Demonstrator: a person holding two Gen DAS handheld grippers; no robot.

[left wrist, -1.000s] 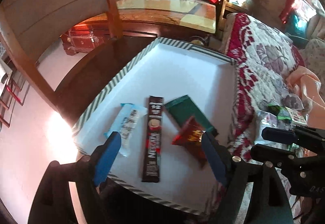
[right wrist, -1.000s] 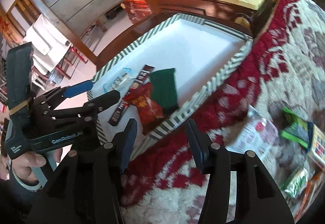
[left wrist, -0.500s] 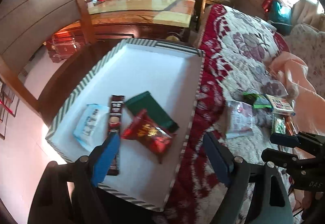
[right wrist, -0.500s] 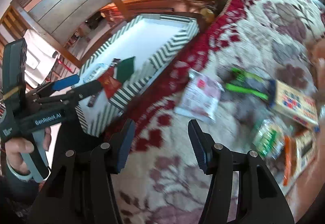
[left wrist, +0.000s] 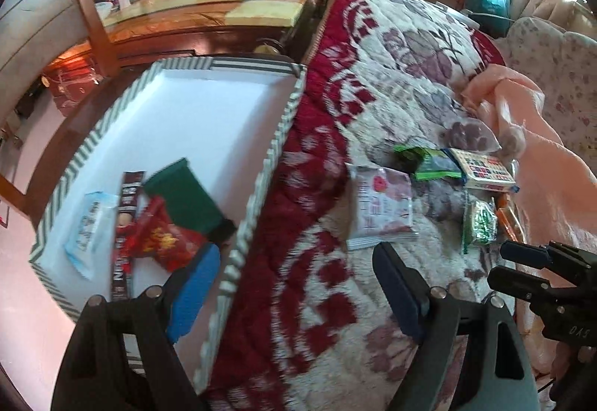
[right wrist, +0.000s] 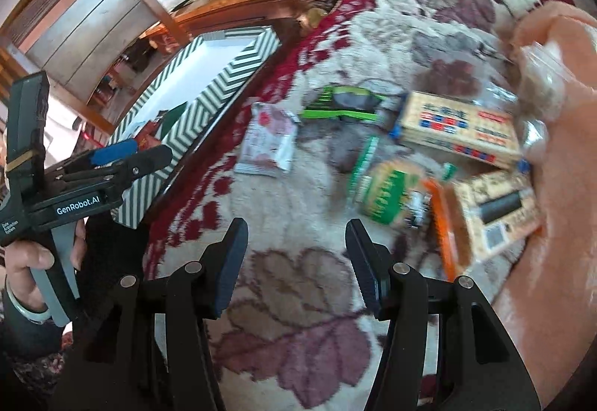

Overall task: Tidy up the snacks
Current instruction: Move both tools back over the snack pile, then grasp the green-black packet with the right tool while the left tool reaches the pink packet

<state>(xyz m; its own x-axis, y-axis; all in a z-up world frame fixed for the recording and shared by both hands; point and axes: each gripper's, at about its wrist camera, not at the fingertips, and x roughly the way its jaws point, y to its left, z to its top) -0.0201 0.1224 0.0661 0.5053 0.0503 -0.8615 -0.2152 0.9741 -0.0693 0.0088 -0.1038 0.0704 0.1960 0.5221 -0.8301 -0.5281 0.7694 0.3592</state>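
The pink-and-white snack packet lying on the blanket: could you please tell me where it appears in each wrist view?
Left wrist view: the pink-and-white snack packet lies right of centre on the blanket, just beyond the right fingertip.
Right wrist view: the same packet lies left of centre, above the left fingertip.
Shared landmark: the green-striped box stands to the packet's left in both.

Floral blanket [left wrist: 403,82] under scattered snack packets [left wrist: 382,209], striped box [left wrist: 261,183] alongside.

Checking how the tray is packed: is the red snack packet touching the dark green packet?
Touching. The left wrist view shows the red snack packet overlapping the dark green packet's lower edge, no gap.
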